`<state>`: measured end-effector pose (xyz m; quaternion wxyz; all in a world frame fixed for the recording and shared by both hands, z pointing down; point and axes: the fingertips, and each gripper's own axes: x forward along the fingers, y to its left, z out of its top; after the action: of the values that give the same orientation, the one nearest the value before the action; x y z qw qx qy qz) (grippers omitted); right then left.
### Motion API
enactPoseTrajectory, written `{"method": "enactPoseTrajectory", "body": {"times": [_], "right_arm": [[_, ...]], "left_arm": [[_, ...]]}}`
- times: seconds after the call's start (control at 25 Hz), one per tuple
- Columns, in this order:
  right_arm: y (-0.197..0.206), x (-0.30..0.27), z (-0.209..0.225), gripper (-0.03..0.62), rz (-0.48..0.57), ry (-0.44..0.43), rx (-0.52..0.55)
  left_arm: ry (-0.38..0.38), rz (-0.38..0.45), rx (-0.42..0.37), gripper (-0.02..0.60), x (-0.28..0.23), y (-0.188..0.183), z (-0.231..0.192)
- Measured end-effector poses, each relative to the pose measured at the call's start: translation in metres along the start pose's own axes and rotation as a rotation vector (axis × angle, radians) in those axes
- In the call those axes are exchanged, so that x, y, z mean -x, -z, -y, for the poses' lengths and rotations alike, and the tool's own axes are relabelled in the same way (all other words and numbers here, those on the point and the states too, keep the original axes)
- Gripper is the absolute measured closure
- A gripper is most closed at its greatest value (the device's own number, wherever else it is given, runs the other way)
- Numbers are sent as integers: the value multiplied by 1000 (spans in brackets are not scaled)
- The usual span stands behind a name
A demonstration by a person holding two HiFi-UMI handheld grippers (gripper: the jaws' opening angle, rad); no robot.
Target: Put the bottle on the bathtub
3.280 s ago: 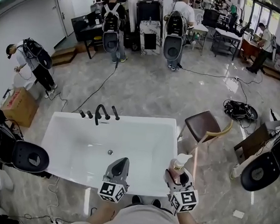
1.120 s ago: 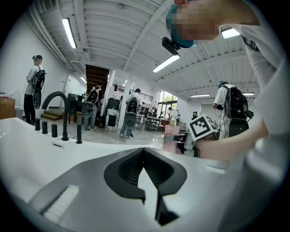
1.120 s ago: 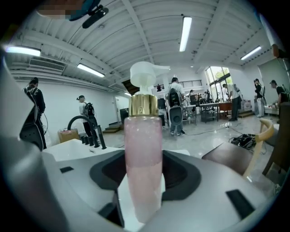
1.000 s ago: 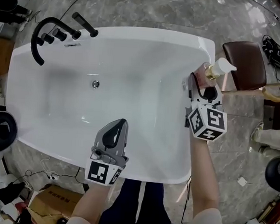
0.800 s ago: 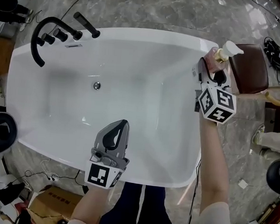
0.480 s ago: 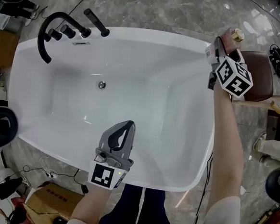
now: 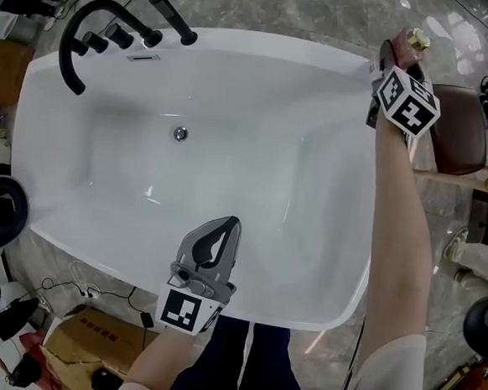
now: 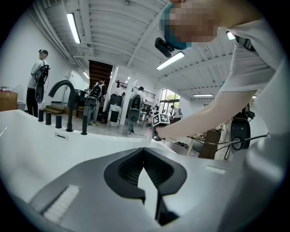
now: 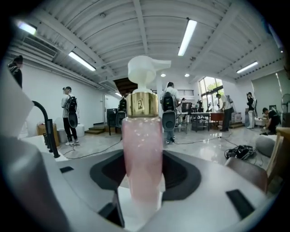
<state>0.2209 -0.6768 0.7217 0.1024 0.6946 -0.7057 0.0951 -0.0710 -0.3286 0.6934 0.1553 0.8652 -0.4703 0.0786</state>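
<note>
The white bathtub (image 7: 239, 40) fills the head view, its drain toward the far end. My right gripper (image 7: 397, 52) reaches out over the tub's far right corner and is shut on the bottle (image 7: 416, 39). In the right gripper view the bottle (image 9: 142, 149) is pink and translucent with a gold collar and a white pump, standing upright between the jaws of my right gripper (image 9: 141, 179). My left gripper (image 7: 226, 224) hovers over the tub's near side, shut with nothing in it. In the left gripper view my left gripper (image 8: 144, 153) has its jaws closed together.
A black faucet set (image 7: 82, 32) stands on the tub's far left corner. A brown chair (image 7: 462, 123) sits on the floor just right of the tub. A cardboard box (image 7: 90, 338) and cables lie at the near left. People stand far back in the hall.
My right gripper has carried the bottle from the middle of the tub's right rim out to the far right corner. The left gripper has stayed put over the near side.
</note>
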Motion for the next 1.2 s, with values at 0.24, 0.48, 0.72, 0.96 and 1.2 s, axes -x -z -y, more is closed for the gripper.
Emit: {"method": "enactPoseTrajectory", "body": {"times": [0.24,0.48,0.72,0.96,1.2], "right_arm": [[3,2,3,375,-23,96,-33],[4,1,4,375,-36,112,-54],[5,0,2,375,-50,77,-53],[14,6,-6,203,-63,12,-11],[12,26,-20,203,-52,-6,30]], "left_arm": [[8,-23,24,572,-1,1,2],[4,-35,29,572,4,6,-2],[-4,-42,48,572,8,8,0],[11,-73,60,572,13,8,7],[-9,-47,64,572,14,2,5]]}}
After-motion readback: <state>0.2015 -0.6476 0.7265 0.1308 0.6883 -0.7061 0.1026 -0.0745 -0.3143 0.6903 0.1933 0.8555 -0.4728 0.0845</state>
